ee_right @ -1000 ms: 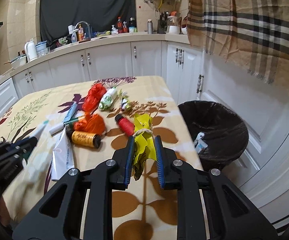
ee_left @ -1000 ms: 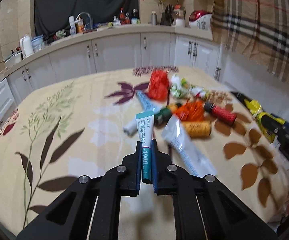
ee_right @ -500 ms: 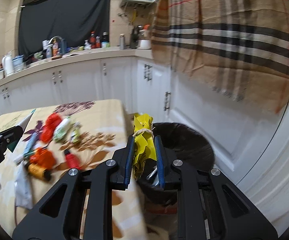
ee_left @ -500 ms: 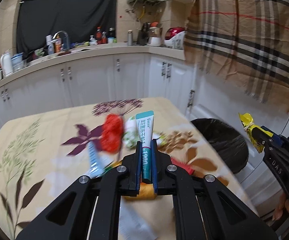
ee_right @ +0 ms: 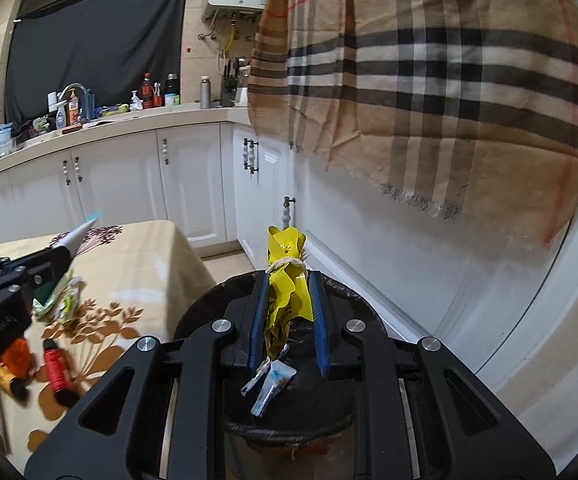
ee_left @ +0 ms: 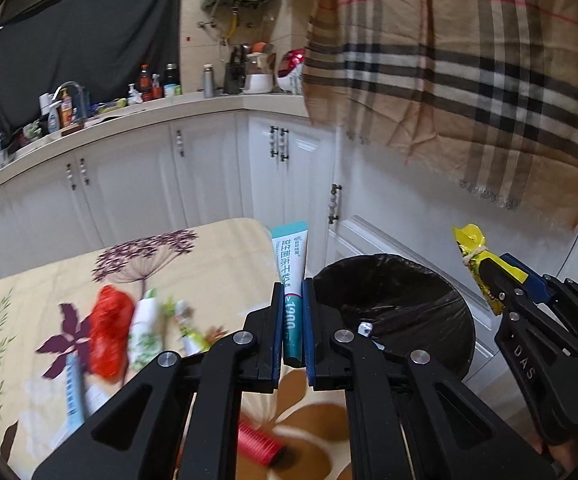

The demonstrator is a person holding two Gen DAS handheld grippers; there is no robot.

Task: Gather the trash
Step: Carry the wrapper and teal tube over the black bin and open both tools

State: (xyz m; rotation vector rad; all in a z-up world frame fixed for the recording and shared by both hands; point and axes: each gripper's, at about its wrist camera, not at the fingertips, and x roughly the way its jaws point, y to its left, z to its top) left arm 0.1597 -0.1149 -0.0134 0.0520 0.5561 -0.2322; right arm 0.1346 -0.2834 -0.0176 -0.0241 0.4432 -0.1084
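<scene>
Left gripper (ee_left: 292,312) is clamping a teal toothpaste tube (ee_left: 291,276). Right gripper (ee_right: 287,316) is clenching a yellow wrapper (ee_right: 285,276) above the black bin (ee_right: 209,304).

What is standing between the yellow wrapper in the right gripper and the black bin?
Nothing visible. The right gripper holds the yellow wrapper right over the open black bin, which has no lid; only a few scraps lie inside.

The crinkled yellow foil wrapper (ee_right: 285,292) is showing a glossy sheen. The teal-and-white plastic tube (ee_left: 291,276) is looking smooth. The thin black plastic bin liner (ee_left: 393,304) is gleaming faintly. The floral table cloth (ee_left: 209,256) is appearing matt; the fringed plaid woven fabric (ee_right: 429,80) is hanging soft.
</scene>
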